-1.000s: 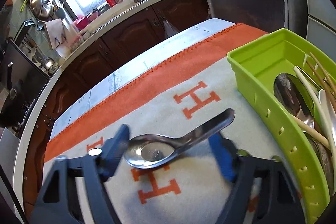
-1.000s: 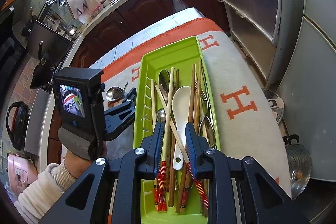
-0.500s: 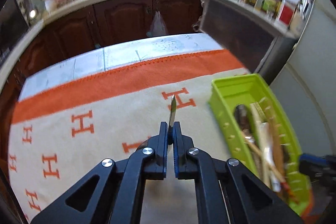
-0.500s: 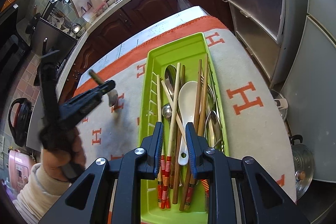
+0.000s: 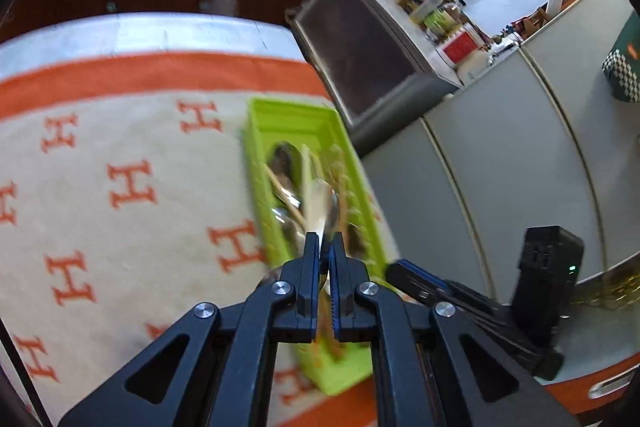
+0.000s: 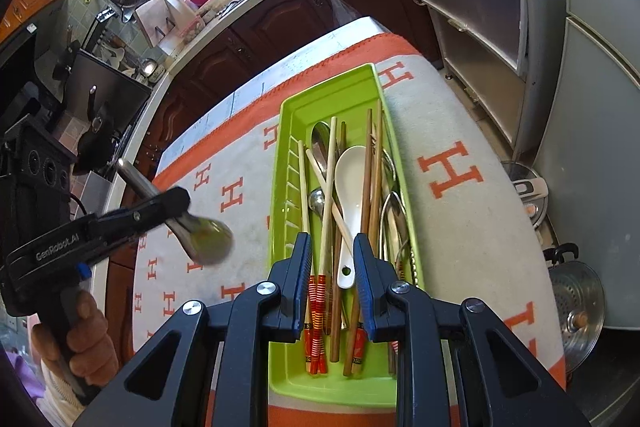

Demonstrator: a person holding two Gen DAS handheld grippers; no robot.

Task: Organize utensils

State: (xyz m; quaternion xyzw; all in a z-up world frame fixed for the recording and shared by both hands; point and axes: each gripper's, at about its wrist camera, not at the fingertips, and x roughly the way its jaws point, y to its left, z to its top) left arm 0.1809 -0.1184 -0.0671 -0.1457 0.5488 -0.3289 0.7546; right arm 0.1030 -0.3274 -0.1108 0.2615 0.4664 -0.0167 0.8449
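The left hand-held gripper (image 6: 176, 203) is clamped tight on a metal spoon (image 6: 200, 233), lifted clear above the blanket, just to the left of the green tray (image 6: 280, 155). The spoon's long axis runs diagonal: handle tip up and away from the tray, bowl down and toward it. In the left wrist view the spoon (image 5: 320, 211) pokes straight ahead between the closed fingers, over the tray (image 5: 288, 111).

The tray lies lengthwise on the orange-and-cream blanket (image 6: 460, 227) covering the table. It's crowded: a white ceramic spoon (image 6: 350, 183), wooden chopsticks (image 6: 368, 187) lying along the tray, red-banded chopsticks (image 6: 316, 307) at the near end, metal spoons underneath. The right hand-held gripper (image 6: 330, 267) hangs over the tray's near end, fingers parted a little, gripping nothing. A metal pot lid (image 6: 576, 307) sits off to the tray's right.
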